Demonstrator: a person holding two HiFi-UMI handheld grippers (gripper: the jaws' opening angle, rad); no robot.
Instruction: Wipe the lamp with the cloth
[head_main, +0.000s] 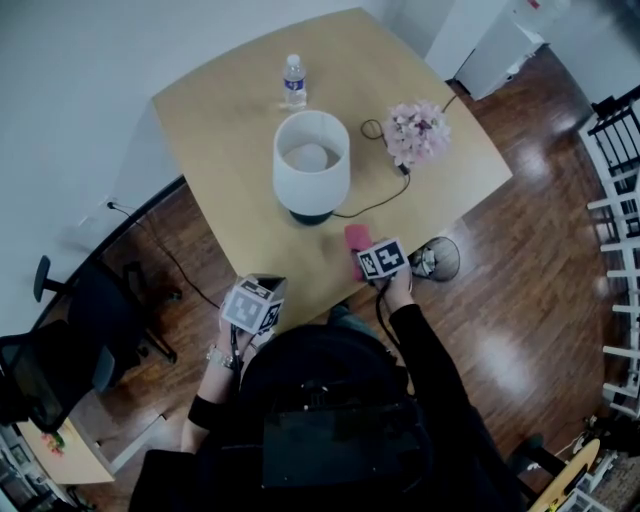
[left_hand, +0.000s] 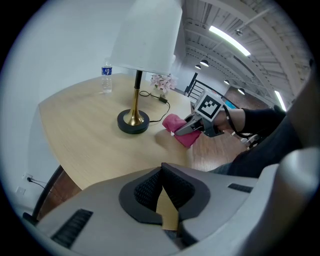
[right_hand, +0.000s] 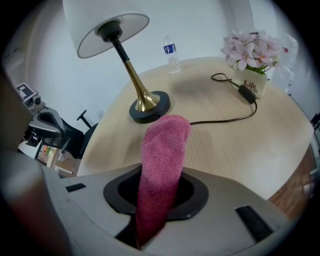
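While the right gripper (left_hand: 178, 131) is clenched on the pink terry cloth (right_hand: 162, 160), nothing is touching the table lamp (head_main: 311, 160) with its white drum shade, brass stem and dark round base, so I'd call this the approach step, not the wiping itself. The cloth sticks out past the jaws as a folded wad. It sits over the near right part of the light wooden table (head_main: 230, 120), close to the lamp's base but apart from it.

The left gripper (left_hand: 161, 192) is clenched on nothing, parked by the near edge, left of the other one.

Next move, imo: carry the wad farther in and up to the shade or stem, lay it on lightly, then sweep. That lamp looks top-heavy, so too much sideways push could rock it. The free claw could steady the base. Also watch the black cord (right_hand: 225, 119) trailing off to the right.
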